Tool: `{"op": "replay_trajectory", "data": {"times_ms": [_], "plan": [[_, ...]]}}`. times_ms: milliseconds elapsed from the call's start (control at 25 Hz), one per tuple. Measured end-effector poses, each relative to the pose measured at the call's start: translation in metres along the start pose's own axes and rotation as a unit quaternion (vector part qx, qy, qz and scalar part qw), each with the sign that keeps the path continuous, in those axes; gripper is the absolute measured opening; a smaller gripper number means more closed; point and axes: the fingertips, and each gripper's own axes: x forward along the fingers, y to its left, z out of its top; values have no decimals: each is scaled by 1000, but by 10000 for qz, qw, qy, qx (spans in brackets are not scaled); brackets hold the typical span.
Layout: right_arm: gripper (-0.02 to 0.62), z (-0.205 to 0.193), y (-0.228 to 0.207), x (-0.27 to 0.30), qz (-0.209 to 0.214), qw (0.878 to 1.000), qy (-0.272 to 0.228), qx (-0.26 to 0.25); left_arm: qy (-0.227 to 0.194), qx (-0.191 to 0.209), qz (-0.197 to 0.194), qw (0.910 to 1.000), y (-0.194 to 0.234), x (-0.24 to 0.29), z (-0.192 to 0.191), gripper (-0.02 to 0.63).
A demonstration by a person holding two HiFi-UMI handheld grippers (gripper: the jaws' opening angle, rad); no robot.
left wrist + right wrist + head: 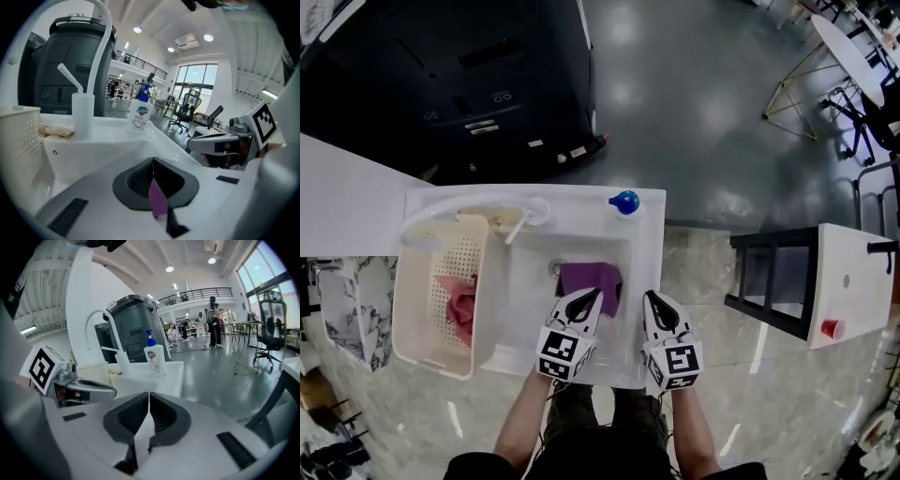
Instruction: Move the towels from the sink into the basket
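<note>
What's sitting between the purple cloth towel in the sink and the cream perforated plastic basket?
Head view: only bare white sink floor between the purple towel and the cream basket; the drain sits at the towel's left edge.

No words or numbers can be read. The soap bottle [154, 359] carries a label with a blue-and-red emblem and print too small to make out. The marker cubes [562, 353] show only black-and-white square code patterns.
</note>
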Motion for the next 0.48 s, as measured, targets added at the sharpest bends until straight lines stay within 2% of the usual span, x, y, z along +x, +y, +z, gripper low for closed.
{"op": "replay_trajectory", "data": {"times_ms": [280, 480], "plan": [[35, -6, -4, 4, -30, 10000, 14, 71, 293, -246, -68, 9992, 7, 26, -29, 8], [35, -6, -12, 4, -94, 9999, 21, 101, 715, -338, -142, 9968, 5, 42, -49, 11]]}}
